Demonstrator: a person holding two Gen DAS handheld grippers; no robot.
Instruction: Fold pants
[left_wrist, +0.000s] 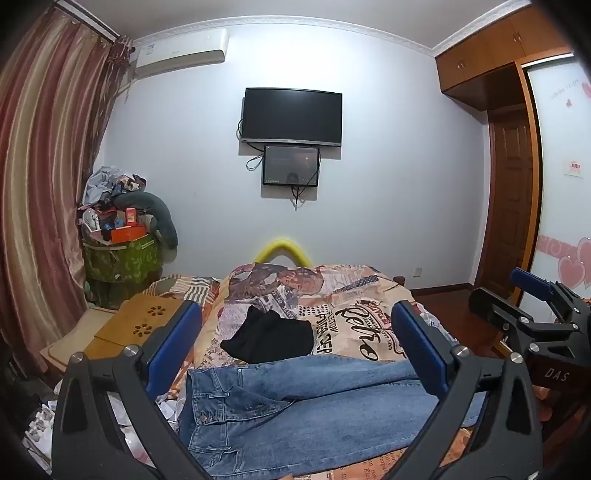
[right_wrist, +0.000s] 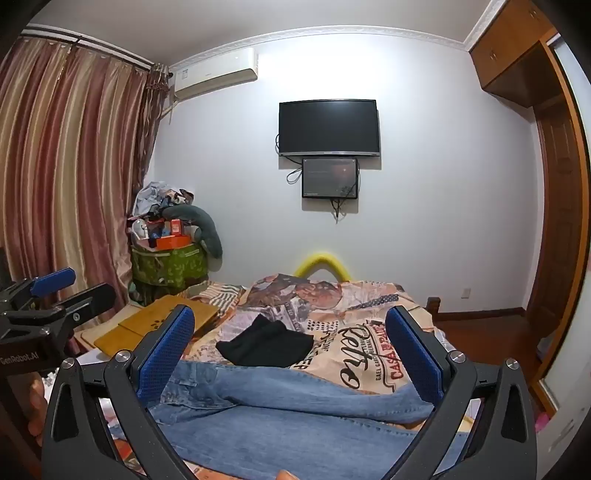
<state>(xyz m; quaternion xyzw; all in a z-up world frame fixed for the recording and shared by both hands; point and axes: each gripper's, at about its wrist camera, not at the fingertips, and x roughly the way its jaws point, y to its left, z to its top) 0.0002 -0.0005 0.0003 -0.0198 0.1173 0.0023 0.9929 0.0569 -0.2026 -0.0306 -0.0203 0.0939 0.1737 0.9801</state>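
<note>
Blue denim pants (left_wrist: 295, 410) lie across the near end of the bed, waistband to the left, legs running right; they also show in the right wrist view (right_wrist: 288, 413). My left gripper (left_wrist: 295, 343) is open and empty, held above the pants near the waistband. My right gripper (right_wrist: 291, 343) is open and empty, above the legs. The right gripper shows at the right edge of the left wrist view (left_wrist: 532, 306). The left gripper shows at the left edge of the right wrist view (right_wrist: 55, 291).
A folded black garment (left_wrist: 269, 338) lies on the patterned quilt (left_wrist: 351, 299) beyond the pants. A wooden lap table (left_wrist: 136, 321) sits at the bed's left. A cluttered green bin (left_wrist: 122, 254), curtains, a wall TV (left_wrist: 291, 116) and a wardrobe (left_wrist: 517, 147) surround the bed.
</note>
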